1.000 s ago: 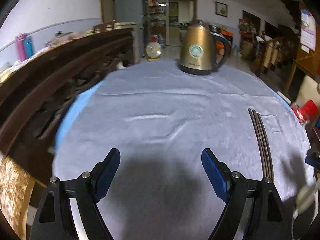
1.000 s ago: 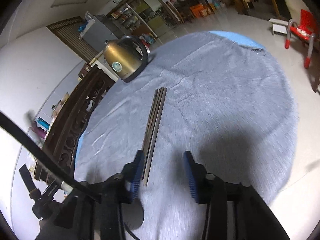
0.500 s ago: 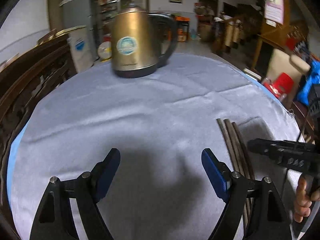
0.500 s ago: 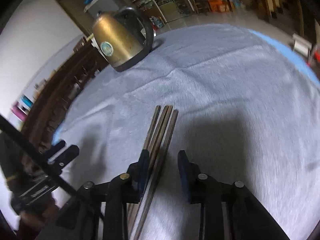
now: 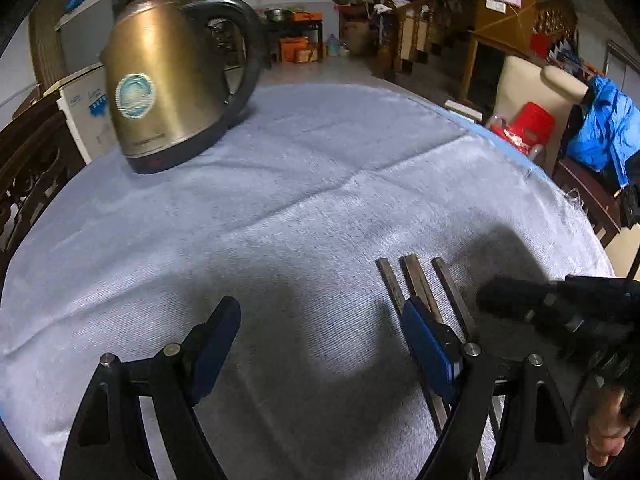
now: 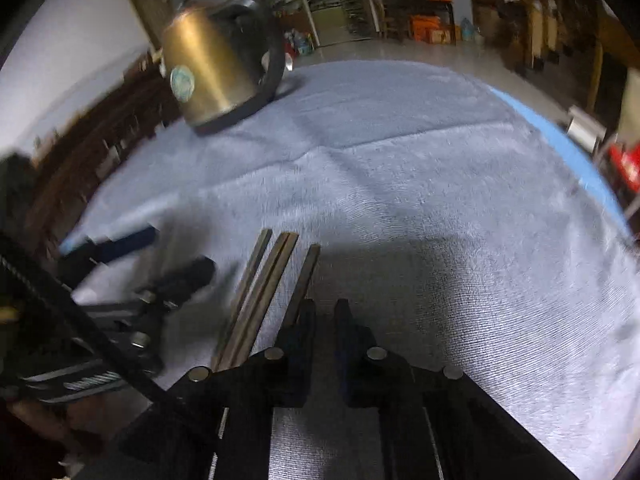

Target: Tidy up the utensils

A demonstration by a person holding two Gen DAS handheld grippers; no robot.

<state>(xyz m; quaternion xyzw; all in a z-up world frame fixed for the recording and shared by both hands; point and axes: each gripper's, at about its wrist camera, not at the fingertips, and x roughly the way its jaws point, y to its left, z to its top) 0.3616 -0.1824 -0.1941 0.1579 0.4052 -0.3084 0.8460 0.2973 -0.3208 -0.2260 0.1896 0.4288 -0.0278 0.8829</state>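
Observation:
Dark metal chopsticks (image 5: 416,280) lie side by side on the grey cloth (image 5: 320,184). My left gripper (image 5: 322,338) stands open just left of them, its right finger (image 5: 428,344) over the sticks, nothing between its pads. In the right wrist view one chopstick (image 6: 306,272) lies apart from the other chopsticks (image 6: 260,288) and runs down beside the left finger (image 6: 302,320). My right gripper (image 6: 325,320) is closing, its jaws a narrow gap apart with only cloth showing between them. The stick's near end is hidden.
A brass-coloured electric kettle (image 5: 168,92) stands at the far left of the round table. The table edge (image 5: 532,168) curves along the right, with a red stool (image 5: 528,128) and a blue garment (image 5: 604,128) beyond it. A dark wooden bench (image 6: 100,148) runs along the left.
Both grippers have moved in over the chopsticks and now sit side by side. The right jaws have narrowed to a slit. One chopstick has split off to the right.

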